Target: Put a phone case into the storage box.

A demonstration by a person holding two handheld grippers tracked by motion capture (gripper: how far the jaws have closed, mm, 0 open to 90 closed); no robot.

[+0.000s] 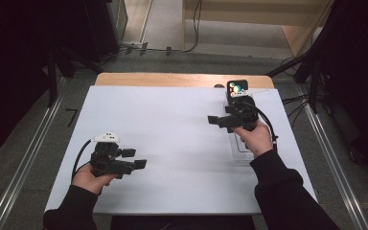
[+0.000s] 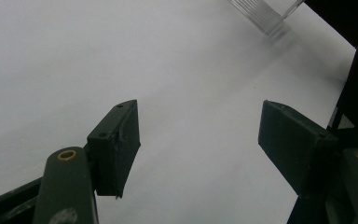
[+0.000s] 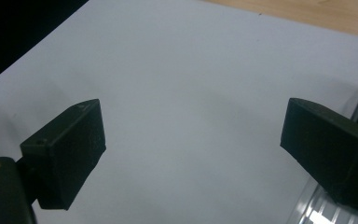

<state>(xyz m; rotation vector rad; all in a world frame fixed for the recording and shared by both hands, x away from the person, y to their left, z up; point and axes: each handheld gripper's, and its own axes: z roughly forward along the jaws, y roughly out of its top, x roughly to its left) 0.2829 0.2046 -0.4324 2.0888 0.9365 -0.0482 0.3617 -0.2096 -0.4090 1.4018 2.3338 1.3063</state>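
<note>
My left gripper (image 1: 135, 158) hangs over the near left part of the white sheet (image 1: 172, 129), jaws pointing right. It is open, and in the left gripper view the gap of the left gripper (image 2: 200, 140) holds nothing but bare white sheet (image 2: 121, 56). My right gripper (image 1: 219, 117) is at the far right, jaws pointing left over the sheet. It also stands open and empty, as the right gripper (image 3: 193, 135) shows wide-apart jaws above white sheet (image 3: 177, 70).
A clear plastic tray (image 1: 240, 152) lies under the right hand near the sheet's right edge, seen too as a tray corner (image 2: 265, 14) and a tray rim (image 3: 317, 212). A black box with coloured dots (image 1: 237, 88) stands behind it. The wooden table edge (image 1: 172, 79) runs along the back.
</note>
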